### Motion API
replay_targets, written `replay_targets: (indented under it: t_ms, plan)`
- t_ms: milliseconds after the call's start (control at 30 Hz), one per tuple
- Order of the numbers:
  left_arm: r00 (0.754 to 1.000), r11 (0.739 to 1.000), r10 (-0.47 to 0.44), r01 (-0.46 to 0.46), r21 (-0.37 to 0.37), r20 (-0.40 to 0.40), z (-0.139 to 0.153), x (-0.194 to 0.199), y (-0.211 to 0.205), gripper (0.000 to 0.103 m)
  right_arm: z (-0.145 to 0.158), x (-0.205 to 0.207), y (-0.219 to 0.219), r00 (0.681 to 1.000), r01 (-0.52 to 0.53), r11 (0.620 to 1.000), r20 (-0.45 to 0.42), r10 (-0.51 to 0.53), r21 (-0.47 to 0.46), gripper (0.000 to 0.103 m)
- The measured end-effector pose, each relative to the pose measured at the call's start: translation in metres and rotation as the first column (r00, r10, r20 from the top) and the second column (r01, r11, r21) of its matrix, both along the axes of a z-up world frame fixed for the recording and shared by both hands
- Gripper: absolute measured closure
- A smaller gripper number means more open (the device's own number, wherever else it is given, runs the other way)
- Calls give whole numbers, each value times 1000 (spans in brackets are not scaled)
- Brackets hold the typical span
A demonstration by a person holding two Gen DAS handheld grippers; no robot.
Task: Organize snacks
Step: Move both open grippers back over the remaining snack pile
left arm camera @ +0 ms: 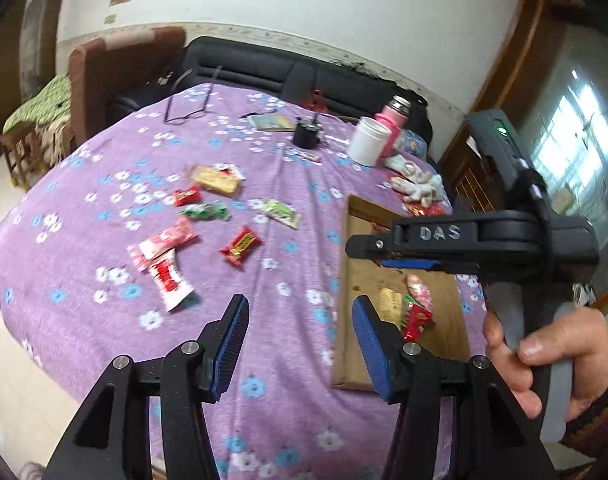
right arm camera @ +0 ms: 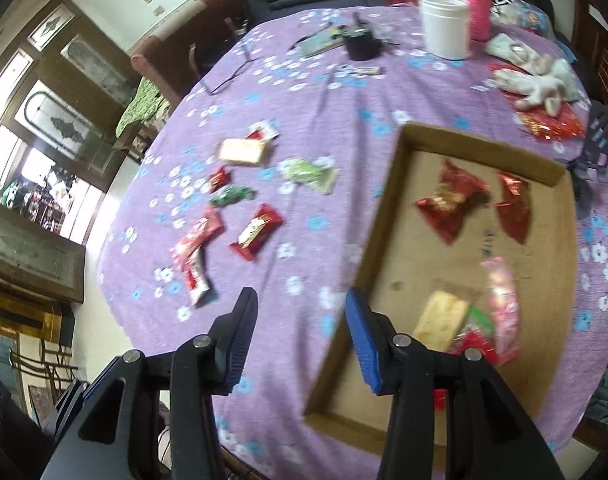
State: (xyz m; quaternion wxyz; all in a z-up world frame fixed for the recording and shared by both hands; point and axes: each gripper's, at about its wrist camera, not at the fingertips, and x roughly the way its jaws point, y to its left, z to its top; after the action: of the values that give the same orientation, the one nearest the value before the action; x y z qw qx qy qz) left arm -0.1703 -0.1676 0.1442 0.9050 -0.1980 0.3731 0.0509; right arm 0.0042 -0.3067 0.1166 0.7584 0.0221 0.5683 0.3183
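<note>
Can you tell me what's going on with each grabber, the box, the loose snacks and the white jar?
left gripper: open, empty.
right gripper: open, empty.
cardboard box: open-topped, several snacks inside.
loose snacks: scattered on the purple cloth, outside the box.
white jar: upright, no lid.

Bright daylight enters from a window [left arm camera: 571, 140] at three o'clock; both fisheye views bend at the edges, with motion blur throughout.

Loose wrapped snacks [right arm camera: 240, 200], red, green and pale, lie scattered flat on the cloth ahead-left of the right gripper [right arm camera: 302, 336]. More snacks [right arm camera: 469, 240] lie inside the shallow cardboard tray [right arm camera: 373, 236] ahead-right of it.
</note>
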Motion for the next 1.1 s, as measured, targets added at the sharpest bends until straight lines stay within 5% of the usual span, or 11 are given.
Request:
replay_targets:
  t_ms: [400, 1100]
  plan:
    - [991, 990, 127, -129, -58, -29, -16, -2, 41, 46, -18, -36, 49, 978, -189, 982, -88, 190, 17, 58]
    - [961, 966, 256, -259, -11, -108, -25, 13, 56, 46, -33, -5, 59, 945, -267, 955, -158, 286, 130, 58]
